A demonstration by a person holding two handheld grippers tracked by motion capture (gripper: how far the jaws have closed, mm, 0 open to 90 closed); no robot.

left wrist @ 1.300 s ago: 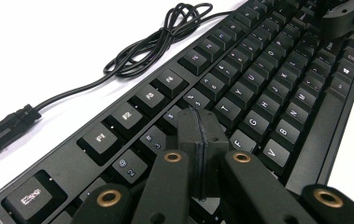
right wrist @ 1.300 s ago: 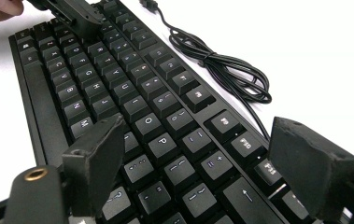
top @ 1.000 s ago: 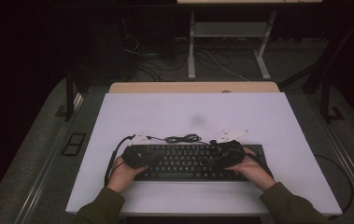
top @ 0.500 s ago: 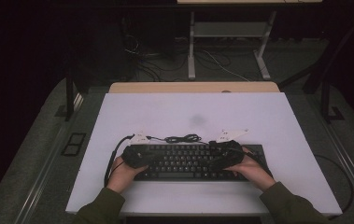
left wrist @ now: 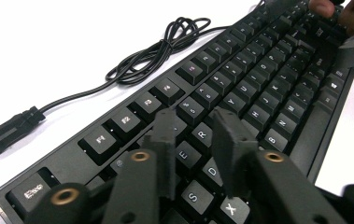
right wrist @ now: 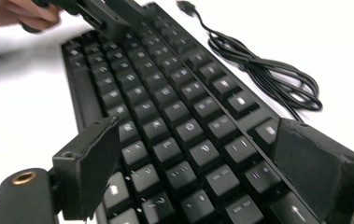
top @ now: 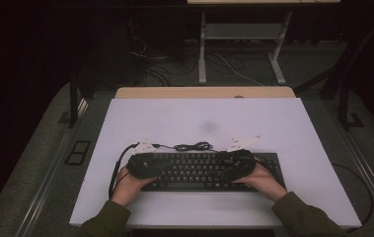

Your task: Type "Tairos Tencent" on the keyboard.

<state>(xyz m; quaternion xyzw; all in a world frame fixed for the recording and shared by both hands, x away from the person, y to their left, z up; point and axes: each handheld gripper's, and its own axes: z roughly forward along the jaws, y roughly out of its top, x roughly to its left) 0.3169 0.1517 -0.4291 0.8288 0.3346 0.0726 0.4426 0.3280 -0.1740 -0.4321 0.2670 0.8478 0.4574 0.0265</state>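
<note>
The left gripper (left wrist: 195,135) hovers low over the left end of the keyboard (top: 204,170), its jaws a narrow gap apart above the E and R keys; they have just been opening, and nothing is between them. The right gripper (right wrist: 198,154) has its jaws spread wide, 1 on either side of the board's right end, front edge and back edge; whether the pads press on it or merely bracket it, I cannot tell.

The keyboard lies flat on the white table (top: 283,123), near the person's edge, long side across. With 1 gripper at each end, the likely aim is to steady or shift the board from the right while the left works at the keys, though that is a guess. The cable (top: 192,146) is bundled in a loose coil just behind the board, its plug (left wrist: 6,133) lying free on the table, so the board is not connected.

In the high view both grippers are dark shapes against the dark keys, and the hands (top: 130,182) cover their rear parts. The right gripper view is blurred, so its key legends cannot be read. The left gripper view cuts off the board's near corner.
</note>
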